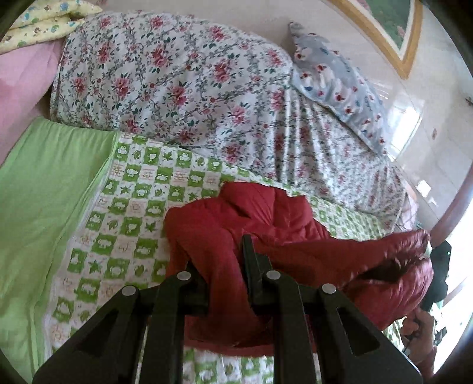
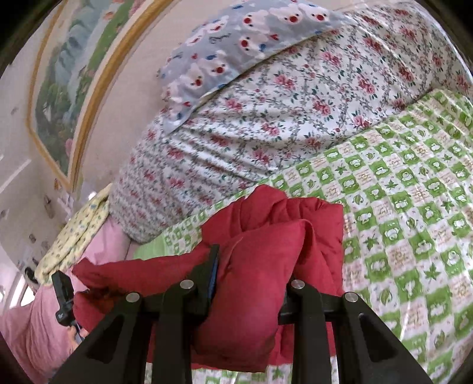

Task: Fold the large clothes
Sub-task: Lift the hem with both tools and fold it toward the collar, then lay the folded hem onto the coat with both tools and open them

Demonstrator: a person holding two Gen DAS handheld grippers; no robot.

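Note:
A red padded jacket [image 1: 266, 224] hangs bunched over the green-and-white checked quilt [image 1: 124, 212], held up by both grippers. My left gripper [image 1: 220, 260] is shut on a fold of it, and red cloth fills the gap between the black fingers [image 1: 251, 260]. At the right edge of the left wrist view, a hand [image 1: 419, 325] holds the other gripper at the far end of the jacket. In the right wrist view, my right gripper [image 2: 251, 271] is shut on a thick wad of the jacket [image 2: 266, 242]. Cloth hides its right finger. The left gripper shows small at the lower left.
A rolled floral duvet [image 1: 177, 82] lies across the back of the bed with a grey-blue pillow [image 1: 334, 76] on it. A plain green sheet [image 1: 44, 189] lies at the left, with pink bedding [image 1: 20, 88] and a yellow pillow [image 1: 44, 20] beyond. A framed picture [image 2: 65, 88] hangs on the wall.

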